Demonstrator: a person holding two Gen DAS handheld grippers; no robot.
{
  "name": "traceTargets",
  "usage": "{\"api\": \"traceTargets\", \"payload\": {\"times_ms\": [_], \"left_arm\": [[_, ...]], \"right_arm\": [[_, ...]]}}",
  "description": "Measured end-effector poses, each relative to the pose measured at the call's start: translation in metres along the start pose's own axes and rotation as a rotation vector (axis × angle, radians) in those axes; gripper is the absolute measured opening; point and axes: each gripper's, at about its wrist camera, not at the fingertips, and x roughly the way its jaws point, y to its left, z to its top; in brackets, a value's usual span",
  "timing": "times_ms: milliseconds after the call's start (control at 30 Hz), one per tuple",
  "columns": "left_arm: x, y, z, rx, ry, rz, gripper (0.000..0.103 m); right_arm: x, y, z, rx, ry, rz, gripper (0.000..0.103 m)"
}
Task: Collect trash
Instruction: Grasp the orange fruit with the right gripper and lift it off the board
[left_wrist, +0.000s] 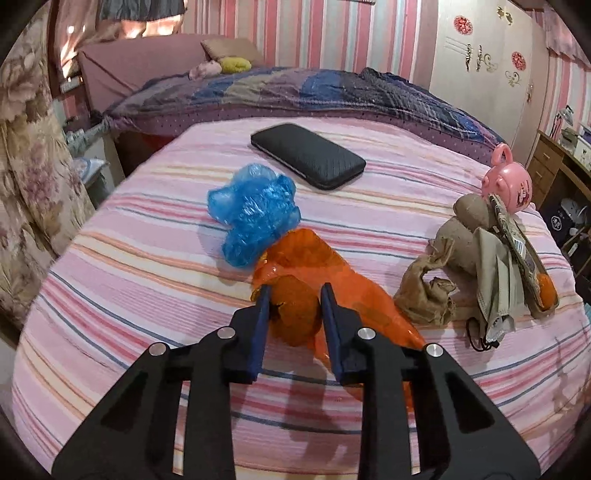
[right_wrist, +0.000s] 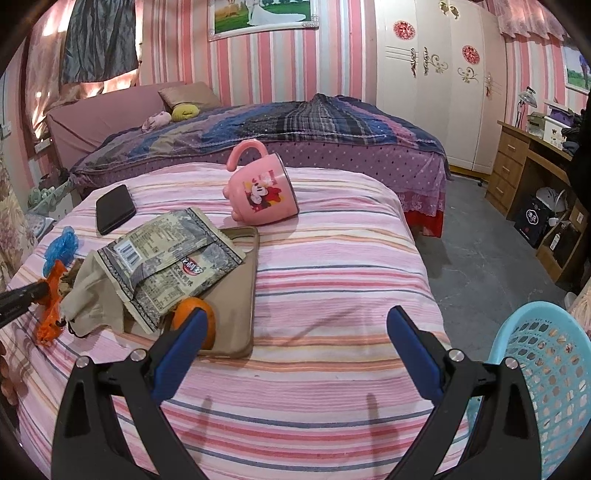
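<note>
Striped bedcover (left_wrist: 122, 266) bears orange bag (left_wrist: 295, 306), pinched between left gripper (left_wrist: 294, 290); right gripper (right_wrist: 297, 317) gapes.

Home bedroom — bed (right_wrist: 332, 155), wardrobe (right_wrist: 436, 92)

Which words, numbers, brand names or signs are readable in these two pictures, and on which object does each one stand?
Nothing can be read with certainty.
Snack wrapper: a barcode, dense small print and a red logo, all too small and blurred.
Pink mug: a cartoon mouse with a short line of red letters, unreadable.
Dark bag under the desk: a white round logo, too blurred.
Wardrobe: only ornaments, no text.
</note>
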Motion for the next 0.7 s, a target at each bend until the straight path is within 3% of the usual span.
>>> {"api": "traceTargets", "payload": {"times_ms": [300,433,633,700], "left_arm": [[-0.027,0.017,0.009,-0.044,-0.089,0.050,0.026],[-0.026,0.019,0.012,-0.050,-0.093,0.076,0.026],[-0.023,0.015,0.009,-0.025,-0.082,0.091,0.026],[-0.024,0.014,0.008,-0.019,-0.080,0.087,0.026]], "right_arm": [[0.004,0.017,-0.001,-0.048,0.013,0.040,0.095],[0.012,0.035,-0.002,-0.092,0.035,0.070,0.094],[0.028,0.057,-0.003,-0.136,0.103,0.122,0.069],[0.033,0.065,-0.004,-0.163,0.133,0.130,0.051]]}}
